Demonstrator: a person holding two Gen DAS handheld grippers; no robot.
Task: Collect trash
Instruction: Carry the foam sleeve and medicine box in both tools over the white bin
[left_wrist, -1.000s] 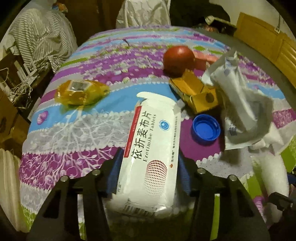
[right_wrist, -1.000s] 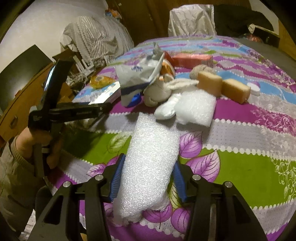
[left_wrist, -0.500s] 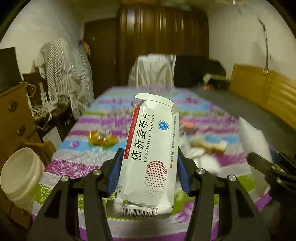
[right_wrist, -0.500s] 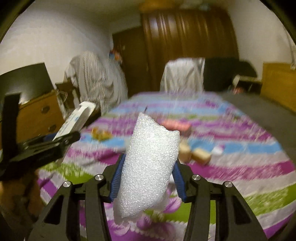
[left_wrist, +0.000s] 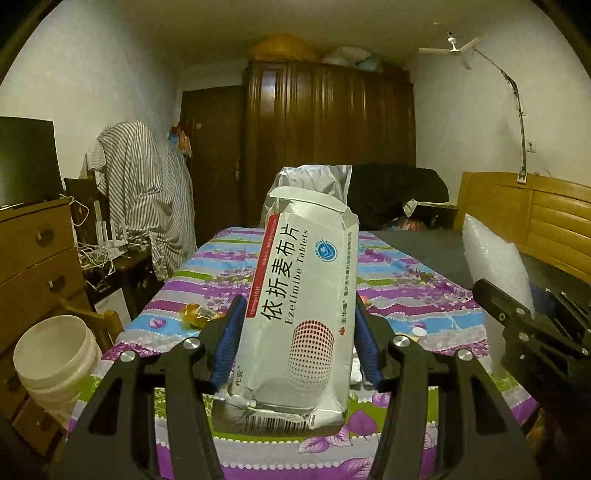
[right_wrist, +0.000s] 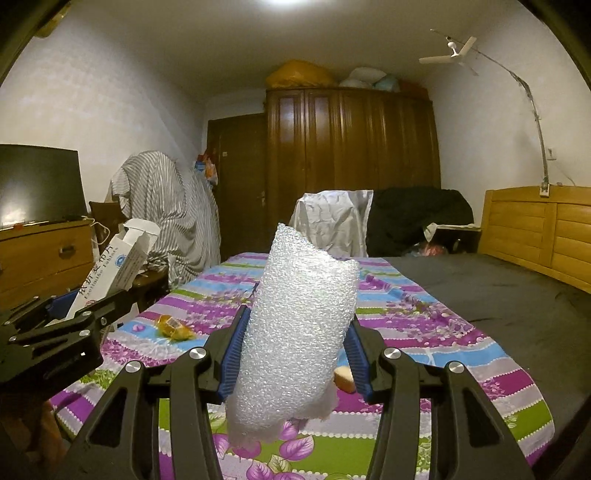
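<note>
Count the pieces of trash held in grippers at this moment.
2: the white tablet box clamped in the left gripper, and the foam wrap roll clamped in the right gripper. More trash lies on the bedspread.

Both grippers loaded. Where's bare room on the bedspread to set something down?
Free: the far floral bedspread toward the silver-draped chair, and the dark blanket beside the wooden headboard. Crowded: the left edge by the yellow wrapper, and the sponge just beyond the right gripper.
</note>
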